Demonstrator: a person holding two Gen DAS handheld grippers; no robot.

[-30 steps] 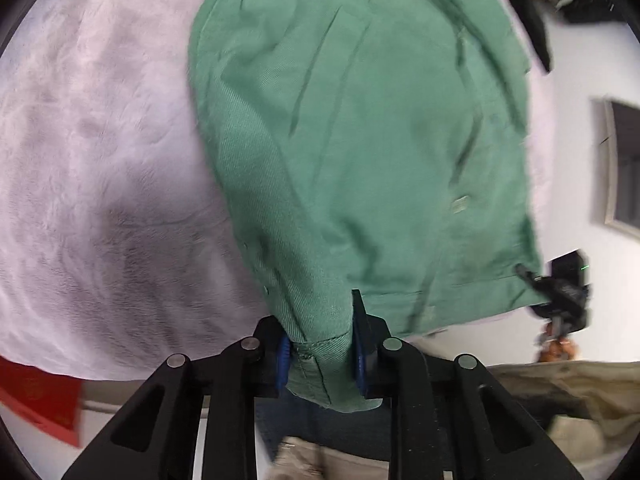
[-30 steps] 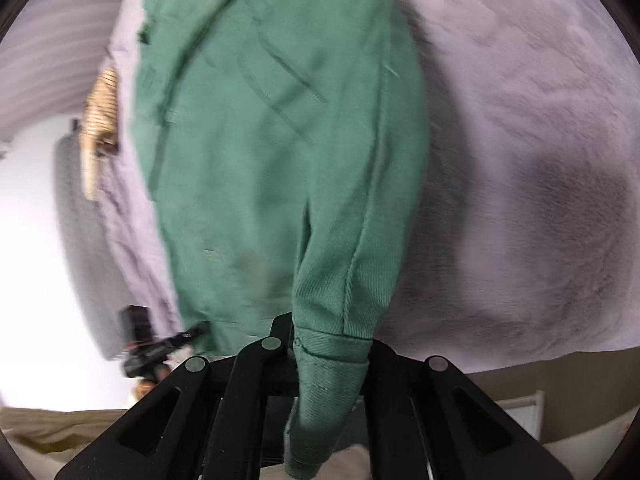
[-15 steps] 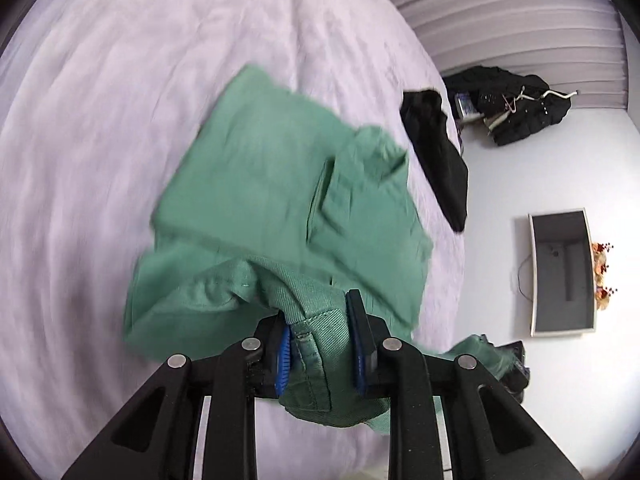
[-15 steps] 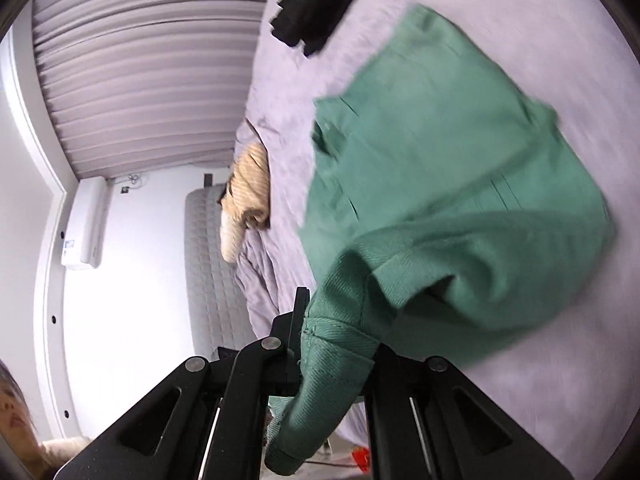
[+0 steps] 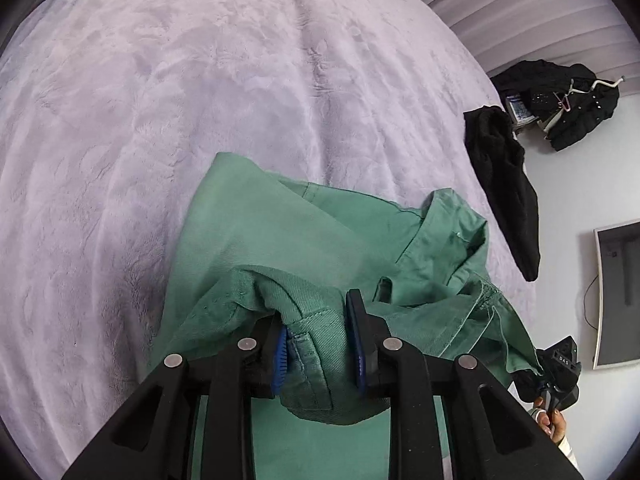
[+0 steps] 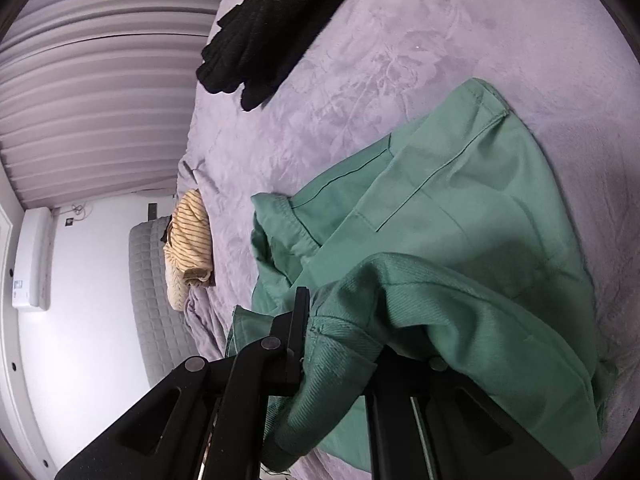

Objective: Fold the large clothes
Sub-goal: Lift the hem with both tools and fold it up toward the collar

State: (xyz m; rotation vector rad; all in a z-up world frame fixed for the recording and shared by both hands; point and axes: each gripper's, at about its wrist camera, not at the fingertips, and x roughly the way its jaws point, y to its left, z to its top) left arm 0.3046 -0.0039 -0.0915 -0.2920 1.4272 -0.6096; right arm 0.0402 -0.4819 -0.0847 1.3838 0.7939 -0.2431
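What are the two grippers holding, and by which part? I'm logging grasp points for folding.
Both hold the green garment: the left gripper and the right gripper each pinch a stitched hem edge.

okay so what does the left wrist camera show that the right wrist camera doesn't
Only the left wrist view shows the dark wall-mounted screen, the black jacket pile with hangers, and the right gripper seen from outside. Only the right wrist view shows the yellow striped garment, the grey quilted headboard and the white wall unit. Both show the green garment clamped in their own gripper, the black knit garment and the lilac plush bedspread.
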